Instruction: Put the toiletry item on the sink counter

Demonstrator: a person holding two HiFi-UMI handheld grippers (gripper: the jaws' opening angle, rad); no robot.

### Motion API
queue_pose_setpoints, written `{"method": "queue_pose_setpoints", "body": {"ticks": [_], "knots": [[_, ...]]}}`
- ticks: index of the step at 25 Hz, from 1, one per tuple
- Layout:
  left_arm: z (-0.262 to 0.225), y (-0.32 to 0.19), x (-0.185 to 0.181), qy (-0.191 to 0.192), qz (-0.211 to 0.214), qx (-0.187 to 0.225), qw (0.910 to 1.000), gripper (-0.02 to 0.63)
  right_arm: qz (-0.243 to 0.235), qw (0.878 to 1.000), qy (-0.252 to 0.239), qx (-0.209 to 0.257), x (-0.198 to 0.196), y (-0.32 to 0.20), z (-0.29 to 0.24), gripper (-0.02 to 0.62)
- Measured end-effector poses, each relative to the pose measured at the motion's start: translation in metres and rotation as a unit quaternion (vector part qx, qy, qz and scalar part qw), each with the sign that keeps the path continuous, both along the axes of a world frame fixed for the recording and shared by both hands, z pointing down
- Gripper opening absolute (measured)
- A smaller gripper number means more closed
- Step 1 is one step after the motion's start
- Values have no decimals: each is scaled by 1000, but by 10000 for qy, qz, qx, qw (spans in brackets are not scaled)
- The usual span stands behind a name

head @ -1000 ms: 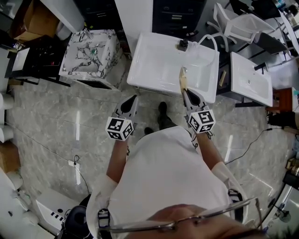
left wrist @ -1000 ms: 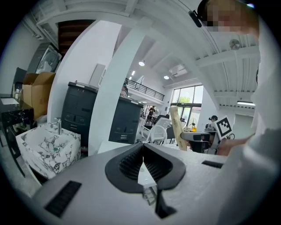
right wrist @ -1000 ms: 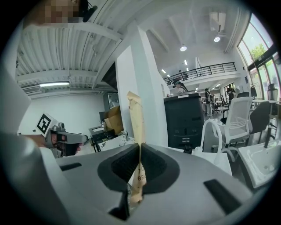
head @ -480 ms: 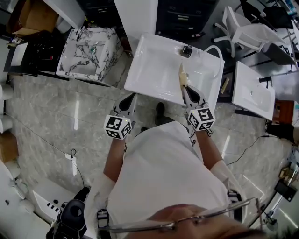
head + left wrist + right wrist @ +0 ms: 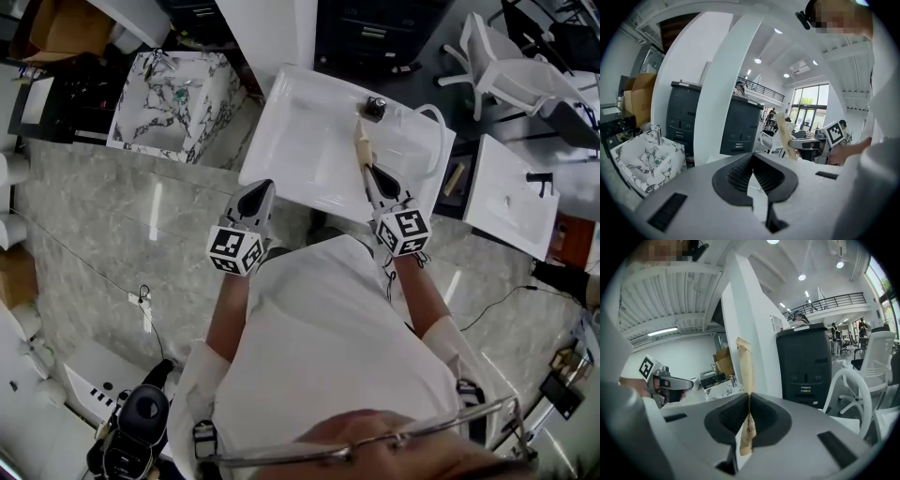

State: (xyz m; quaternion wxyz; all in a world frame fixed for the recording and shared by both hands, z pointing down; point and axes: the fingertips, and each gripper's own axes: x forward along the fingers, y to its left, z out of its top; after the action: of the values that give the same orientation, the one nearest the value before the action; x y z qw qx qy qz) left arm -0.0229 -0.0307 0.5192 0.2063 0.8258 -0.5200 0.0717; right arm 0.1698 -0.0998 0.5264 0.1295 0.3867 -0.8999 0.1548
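Head view: person's white-sleeved torso at 6 o'clock, both arms reaching toward 12.

Left gripper (image 5: pixel 262 187) sits at 11 o'clock of the torso, at the near rim of the white sink (image 5: pixel 300 141). In its own view the jaws are clenched pad to pad with nothing between them.

Right gripper (image 5: pixel 367 171) sits at 1 o'clock, over the sink. Its jaws are clamped on the lower part of a tan paper toiletry packet (image 5: pixel 361 145). In the right gripper view the packet stands straight up out of the jaws, a short printed end hanging below the pads.

The packet's free end points to 12 o'clock, near the faucet (image 5: pixel 376 105). Contact with the sink: cannot tell.

Farther out: marbled basin (image 5: pixel 173 94) at 10 o'clock, white chair (image 5: pixel 511 61) at 2 o'clock.
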Motion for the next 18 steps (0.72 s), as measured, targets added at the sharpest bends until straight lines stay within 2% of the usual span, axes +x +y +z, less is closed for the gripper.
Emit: {"method": "queue_pose_setpoints", "body": {"ticks": [8,18], "knots": [[8,-24,16,24,-39,-156,9999,5,-28,9999,-22,-150,11,-27,12,18],[14,-48,4,-5,71,-227,9997,5,48,9996,157,-226,-1,-41,23,18]]}}
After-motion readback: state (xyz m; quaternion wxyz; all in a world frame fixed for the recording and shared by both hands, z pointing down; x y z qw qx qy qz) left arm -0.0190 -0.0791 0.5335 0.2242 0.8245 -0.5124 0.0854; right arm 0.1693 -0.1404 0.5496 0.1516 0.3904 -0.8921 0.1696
